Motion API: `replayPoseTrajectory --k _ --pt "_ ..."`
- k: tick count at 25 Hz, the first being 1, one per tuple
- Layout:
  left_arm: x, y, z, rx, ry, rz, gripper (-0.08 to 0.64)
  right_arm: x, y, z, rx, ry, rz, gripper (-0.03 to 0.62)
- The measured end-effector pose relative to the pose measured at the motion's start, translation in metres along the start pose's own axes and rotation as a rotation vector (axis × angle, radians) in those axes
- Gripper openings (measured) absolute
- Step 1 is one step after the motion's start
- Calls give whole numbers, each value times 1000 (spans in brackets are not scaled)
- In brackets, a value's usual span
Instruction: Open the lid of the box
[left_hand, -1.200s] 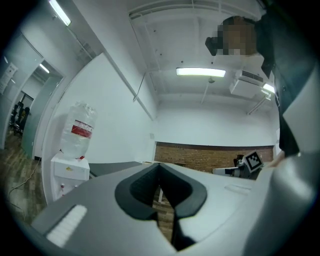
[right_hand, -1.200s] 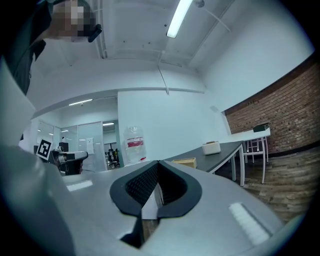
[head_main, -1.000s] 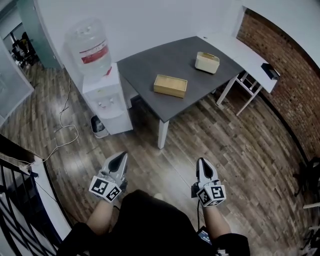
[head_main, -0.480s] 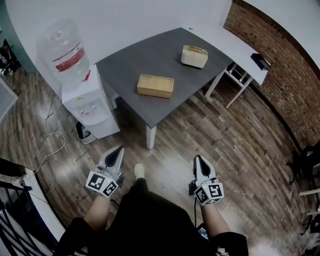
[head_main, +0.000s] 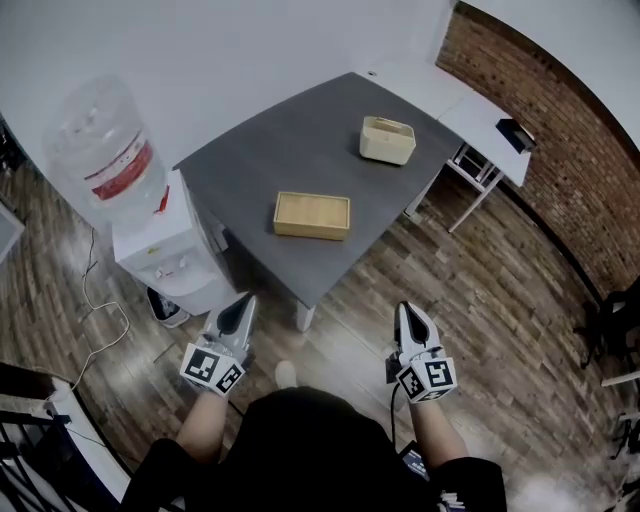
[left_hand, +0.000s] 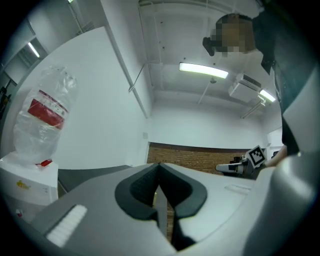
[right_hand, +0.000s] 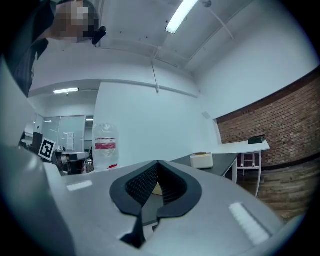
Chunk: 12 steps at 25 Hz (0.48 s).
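A flat wooden box (head_main: 312, 215) with its lid down lies on the dark grey table (head_main: 260, 160), near the table's front corner. A cream box with a tan top (head_main: 387, 140) stands further back on the same table, also seen in the right gripper view as a cream box (right_hand: 201, 159). My left gripper (head_main: 243, 303) and right gripper (head_main: 408, 311) are held low over the wooden floor, short of the table. Both are shut with nothing between the jaws. The left gripper's tips (left_hand: 159, 164) and the right gripper's tips (right_hand: 158, 162) meet.
A water dispenser (head_main: 165, 255) with a big bottle (head_main: 100, 160) stands left of the table. A white desk (head_main: 470, 105) and a brick wall (head_main: 560, 160) lie to the right. A cable (head_main: 90, 310) trails on the floor at left.
The view has closed in on the table: the wooden box sits lower and nearer the centre. Both grippers stay shut and low, little changed in the frame.
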<state>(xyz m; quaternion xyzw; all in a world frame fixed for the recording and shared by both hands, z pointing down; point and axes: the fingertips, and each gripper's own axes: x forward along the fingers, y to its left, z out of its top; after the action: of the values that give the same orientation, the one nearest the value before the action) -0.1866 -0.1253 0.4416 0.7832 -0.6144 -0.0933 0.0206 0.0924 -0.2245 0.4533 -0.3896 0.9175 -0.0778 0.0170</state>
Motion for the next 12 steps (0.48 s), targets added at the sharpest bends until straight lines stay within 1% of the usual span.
replayPoseTrajectory --k 5,8,12 --pt "22 35 5 -17 -5 -14 -2 45 -12 11 -28 1 -22 2" --pt "33 52 2 -47 16 -22 -2 69 -11 15 -28 1 -18 2" --pt "51 64 -7 -55 47 -42 -2 96 -8 8 -14 15 -10 2"
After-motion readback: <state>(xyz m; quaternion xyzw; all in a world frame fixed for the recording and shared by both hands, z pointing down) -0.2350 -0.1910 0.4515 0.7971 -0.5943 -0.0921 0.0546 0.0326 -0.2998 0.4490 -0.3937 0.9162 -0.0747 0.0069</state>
